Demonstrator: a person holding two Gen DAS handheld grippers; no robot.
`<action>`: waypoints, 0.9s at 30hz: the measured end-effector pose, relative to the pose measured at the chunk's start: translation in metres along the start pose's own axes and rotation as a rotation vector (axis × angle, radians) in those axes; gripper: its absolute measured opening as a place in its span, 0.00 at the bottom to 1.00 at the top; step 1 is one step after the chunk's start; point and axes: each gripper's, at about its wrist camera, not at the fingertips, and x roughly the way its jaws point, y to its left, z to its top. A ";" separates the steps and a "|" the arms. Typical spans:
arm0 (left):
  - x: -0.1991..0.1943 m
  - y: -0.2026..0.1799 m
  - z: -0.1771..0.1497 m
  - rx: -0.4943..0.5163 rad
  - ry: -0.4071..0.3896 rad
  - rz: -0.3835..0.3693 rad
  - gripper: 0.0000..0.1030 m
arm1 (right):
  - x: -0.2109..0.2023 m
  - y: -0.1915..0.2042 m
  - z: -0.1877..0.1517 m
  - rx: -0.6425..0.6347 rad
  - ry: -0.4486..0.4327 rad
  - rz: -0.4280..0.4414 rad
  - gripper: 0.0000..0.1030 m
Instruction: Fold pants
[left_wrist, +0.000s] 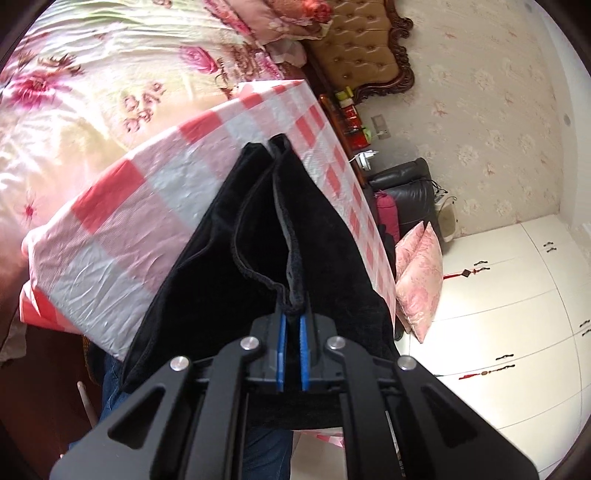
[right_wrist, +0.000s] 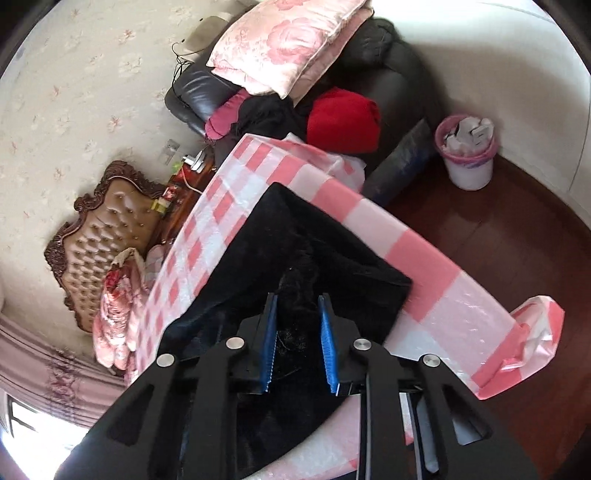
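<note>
**Both jaws on the black pants at the desk edge**

We start at the left gripper (left_wrist: 294, 314): its jaws are clenched on a fold of the black pants (left_wrist: 258, 236), the blue pads (left_wrist: 304, 354) almost meeting with a bunched hem or band edge pinched between them. From that pinch the cloth hangs and spreads away from us, a seamed edge curling along the middle and the far end reaching out across the desk.

At the right gripper (right_wrist: 298, 306) the jaws stand a little apart, with a dark bunch of the same pants (right_wrist: 295, 243) between the blue pads (right_wrist: 327, 343). We see the fabric fill the gap, but the picture is blurred there, so we cannot tell for certain that both pads press on it. No earlier view is given.

Further out, the pants lie on the desk (left_wrist: 110, 229), which is covered with a pink-and-white checked cloth (right_wrist: 424, 258) that wrinkles and hangs over the near corner. In the right wrist view one squared corner of the pants lies close to the desk's edge.

Around the desk we see a bed with a floral cover (left_wrist: 92, 74), a tufted brown headboard (left_wrist: 362, 51), a dark leather chair (right_wrist: 207, 92) carrying a pink cushion (right_wrist: 280, 40) and a red garment (right_wrist: 343, 122), and a white bin with a pink liner (right_wrist: 467, 155) standing on the dark wooden floor (right_wrist: 498, 236). White cupboard doors (left_wrist: 509, 295) show at the side of the left wrist view.
</note>
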 end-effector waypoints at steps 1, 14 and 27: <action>0.001 0.000 0.000 0.000 0.002 0.001 0.06 | 0.003 -0.002 0.003 0.015 0.016 -0.005 0.23; 0.004 0.015 -0.002 -0.030 0.018 0.012 0.06 | 0.024 -0.032 -0.015 0.224 0.113 0.087 0.52; -0.008 -0.073 0.059 0.115 -0.008 -0.019 0.04 | 0.015 0.051 0.072 -0.011 0.028 0.132 0.14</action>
